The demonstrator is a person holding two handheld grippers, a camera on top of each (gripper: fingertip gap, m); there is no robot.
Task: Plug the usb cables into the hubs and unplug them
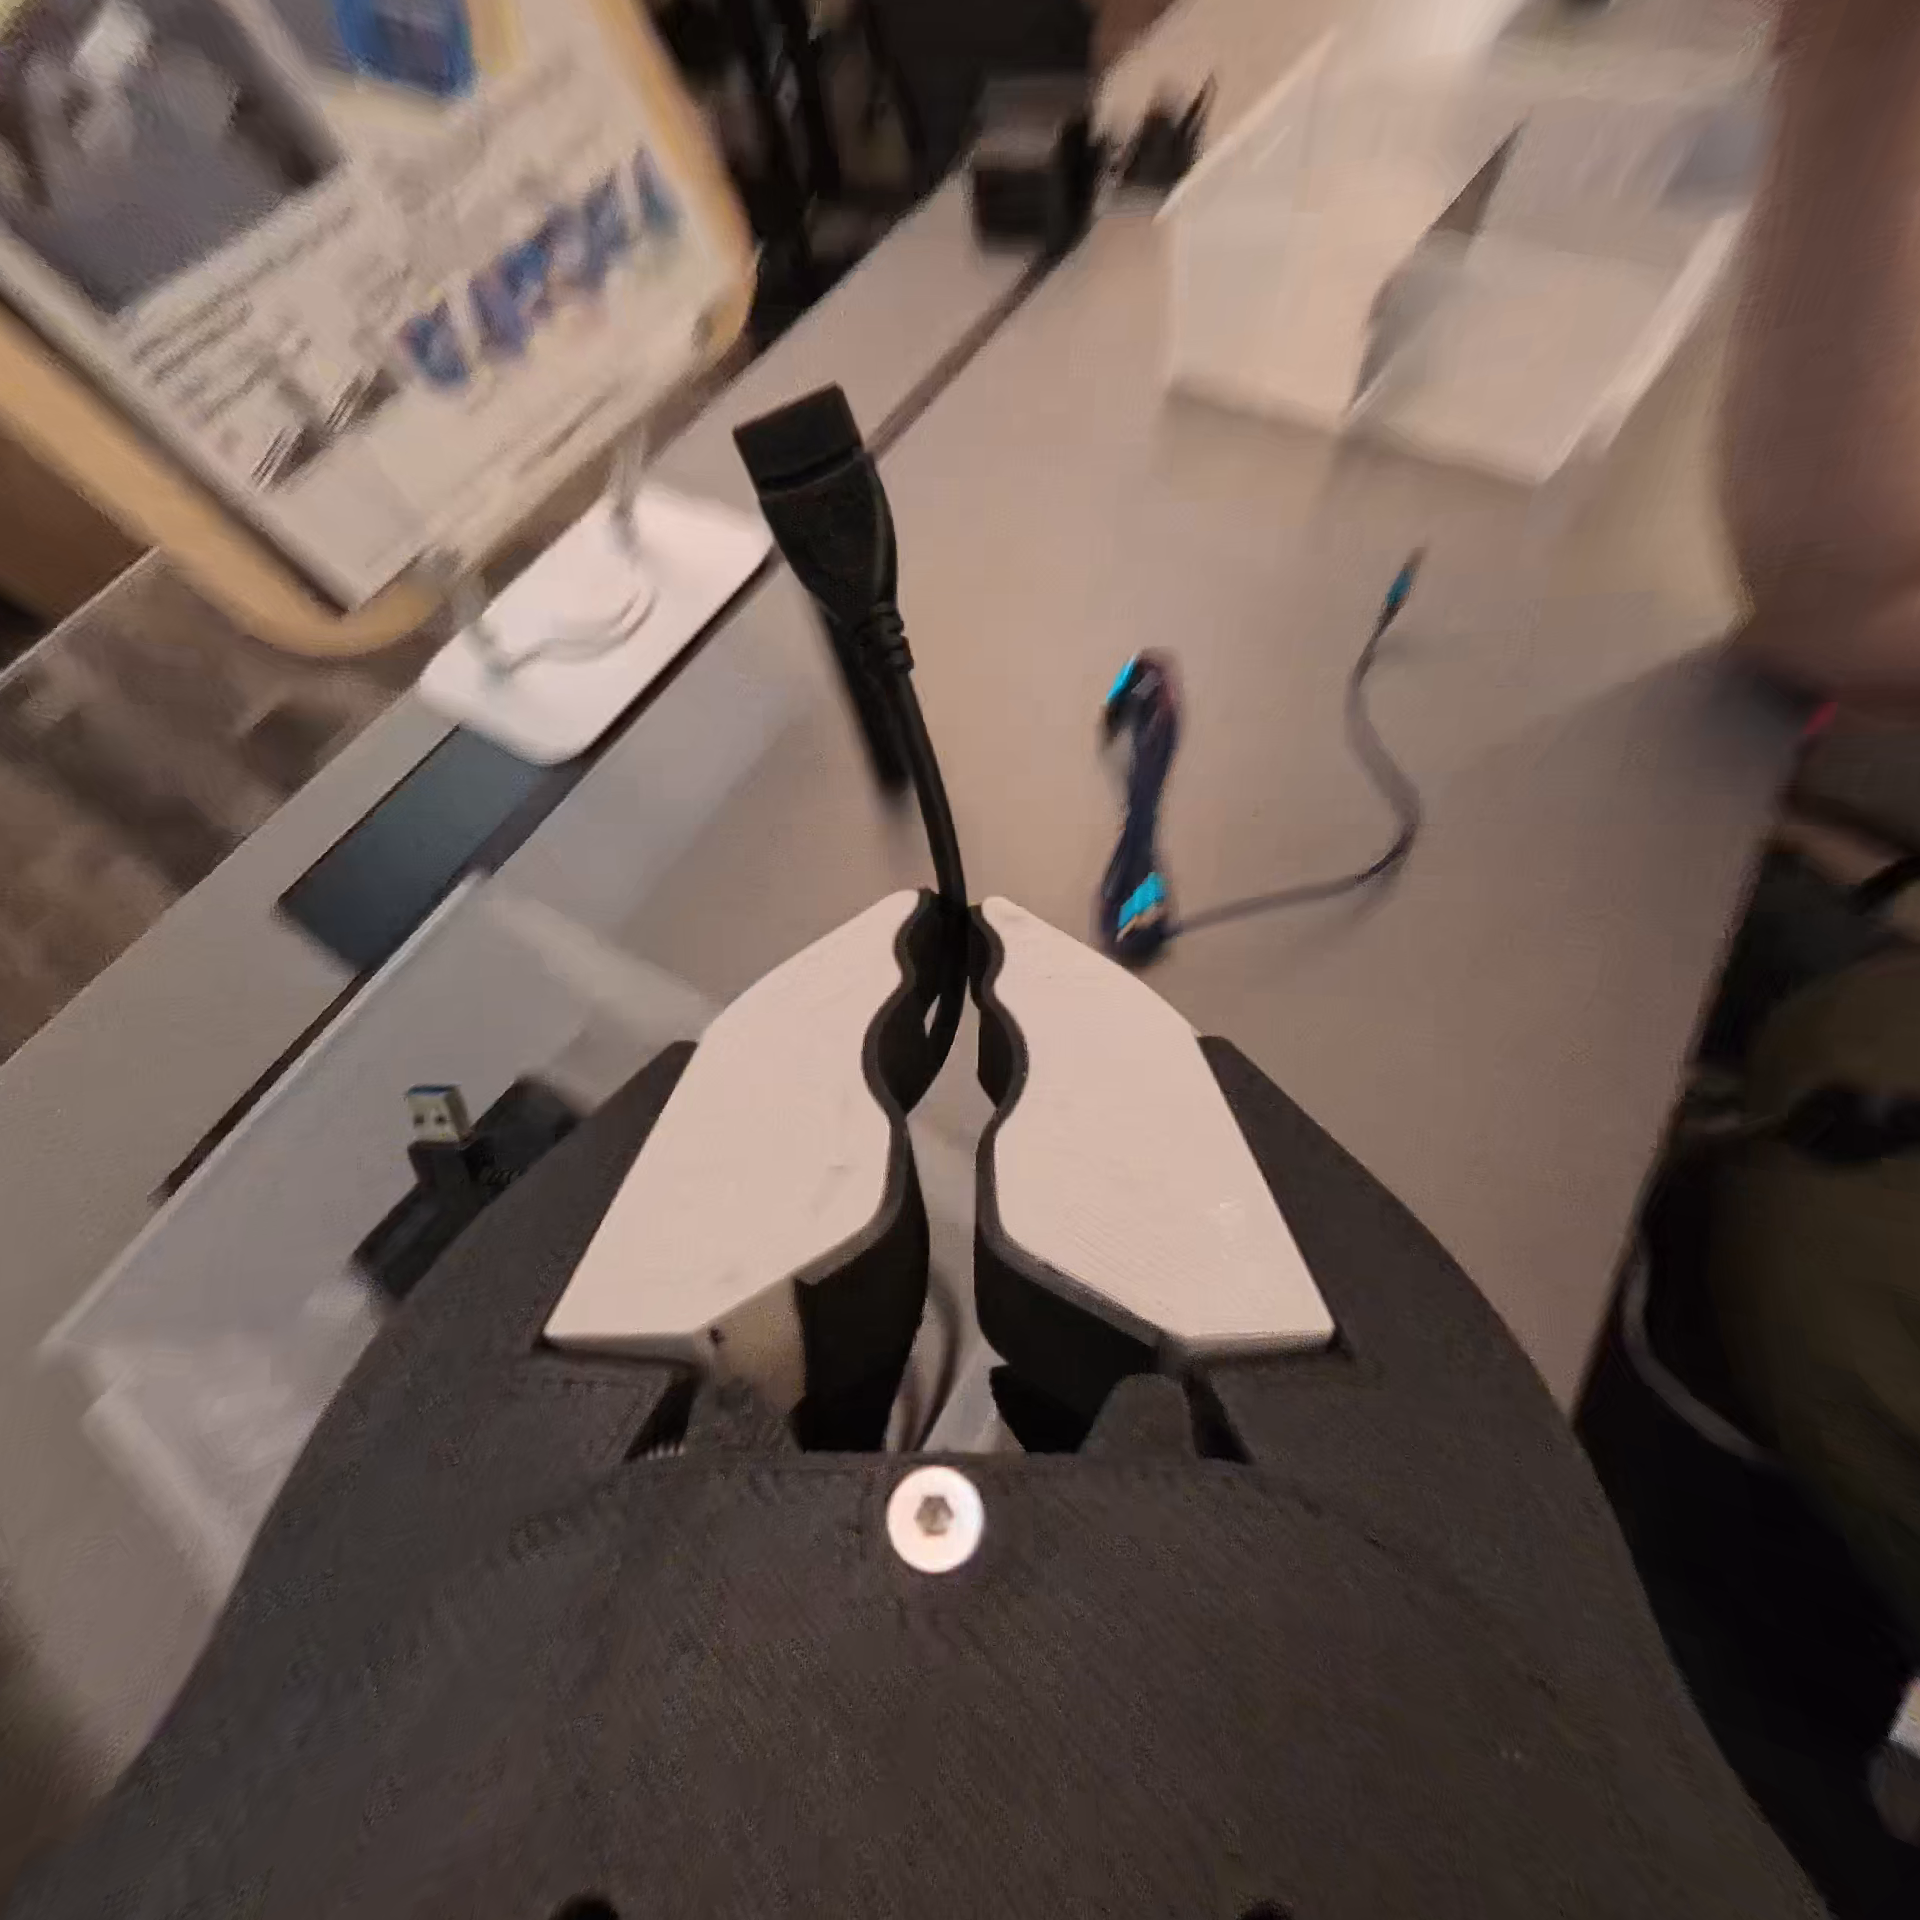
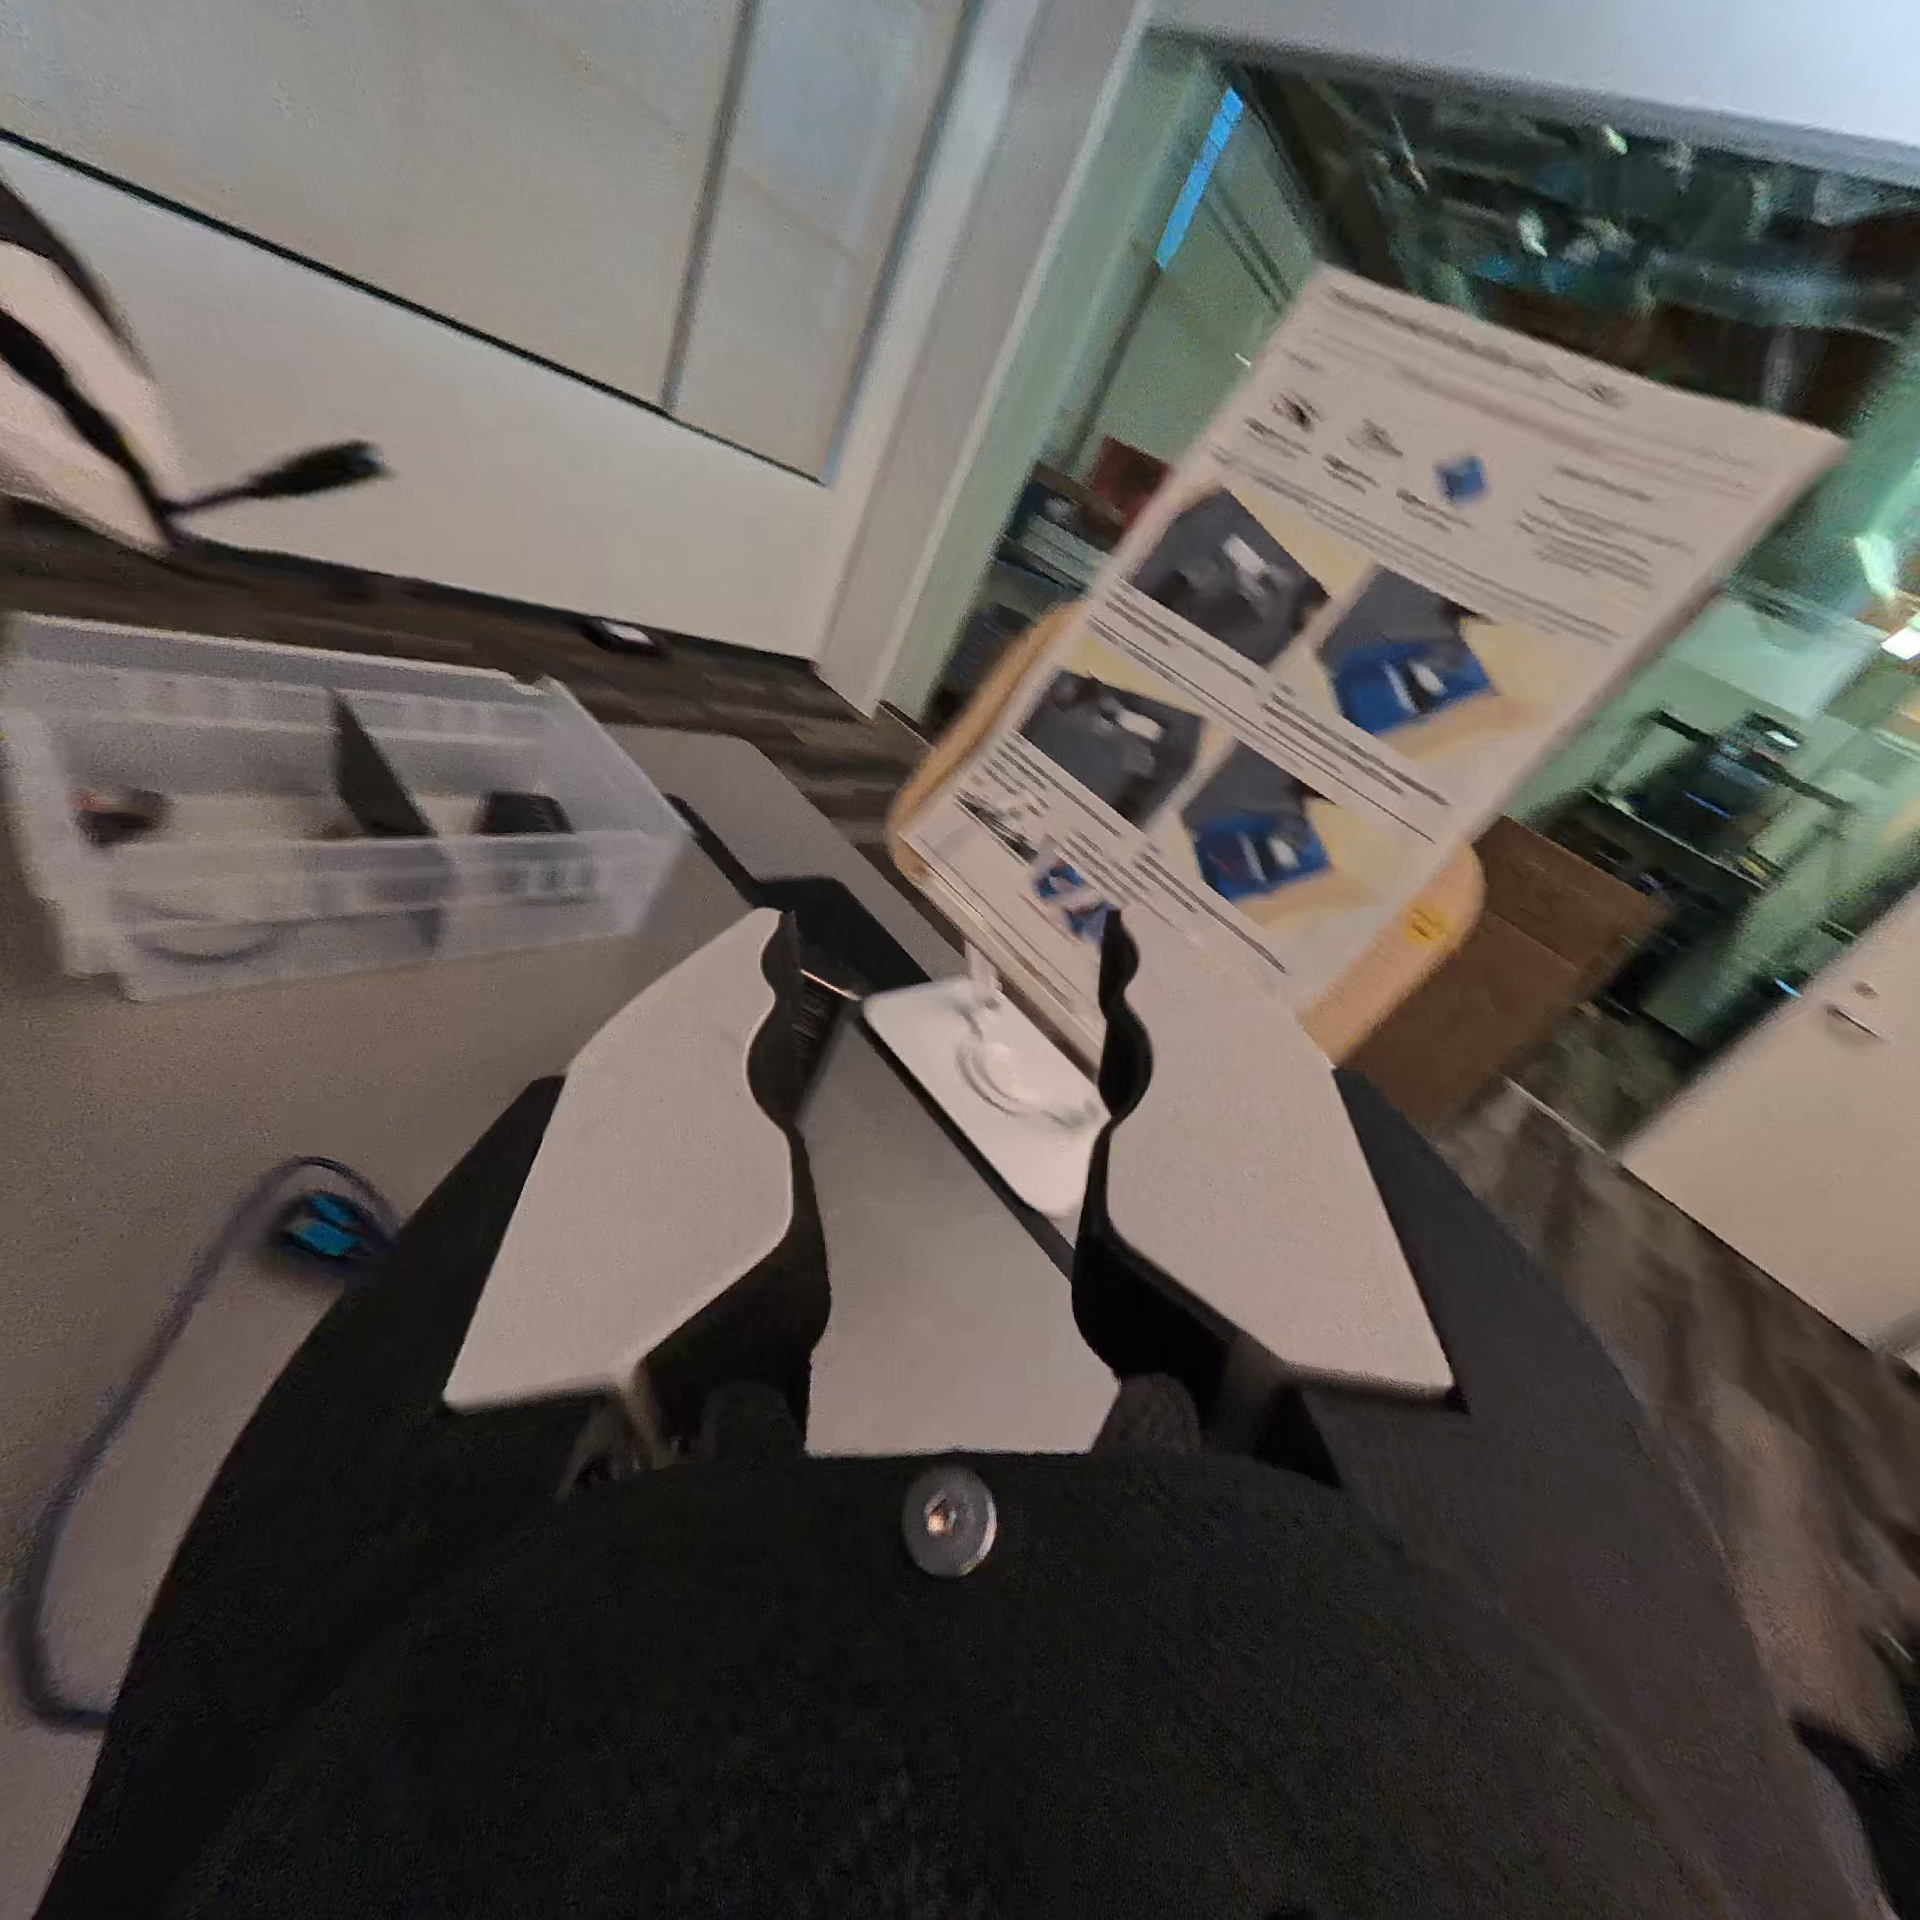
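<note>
Left gripper (image 1: 948, 914) clenched on black cable (image 1: 928, 769), its socket end (image 1: 821, 499) upright at frame centre; blue cable (image 1: 1138, 810) on surface (image 1: 1507, 883) right of centre; right gripper (image 2: 945, 940) released, empty

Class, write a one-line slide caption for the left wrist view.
Left gripper, jaws shut on a short black USB cable, above a grey tabletop.

Black hand-held gripper (image 1: 948, 906), white fingers (image 1: 800, 1091)

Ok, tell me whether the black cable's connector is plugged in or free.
Free: the left gripper pinches the black cable, and its connector sticks up in the air, mated to nothing.
</note>
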